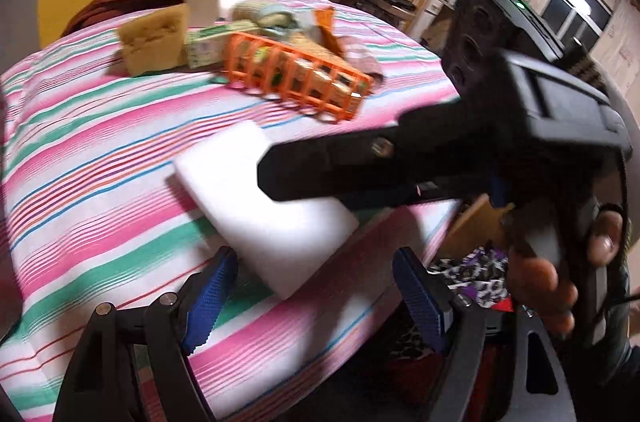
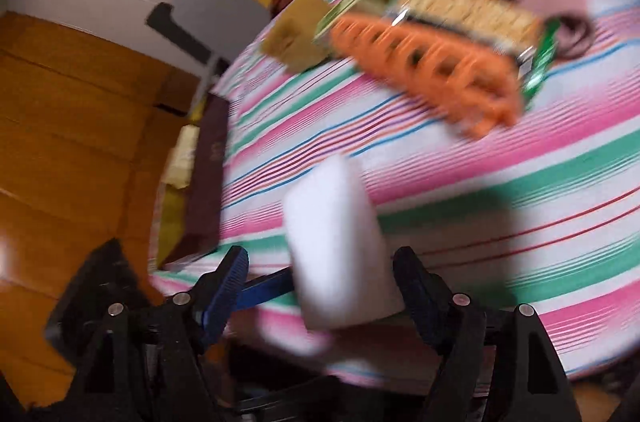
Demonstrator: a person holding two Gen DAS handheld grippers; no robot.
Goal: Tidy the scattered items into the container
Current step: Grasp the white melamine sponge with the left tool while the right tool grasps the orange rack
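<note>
**A:** Where was the white sponge block (image 1: pixel 256 190) relative to the grippers?

**B:** It lay flat on the striped cloth (image 1: pixel 92 158), near the table's front edge, well short of the orange basket (image 1: pixel 296 78). The right gripper (image 2: pixel 320 278) was nearer: the block's near end sat between its blue pads (image 2: pixel 224 286), its long axis running away from the gripper toward the basket.

**A:** Was the block pinched?

**B:** Not clearly. The jaws were spread with gaps showing beside the block, though blur hid the right-hand pad.

**A:** And the left gripper (image 1: pixel 316 298)?

**B:** Also spread, holding nothing, angled down with the block just beyond its fingertips.

**A:** The right hand's pose?

**B:** The right hand (image 1: pixel 560 274) gripped the handle, the tool tilted down across the block's far end.
</note>
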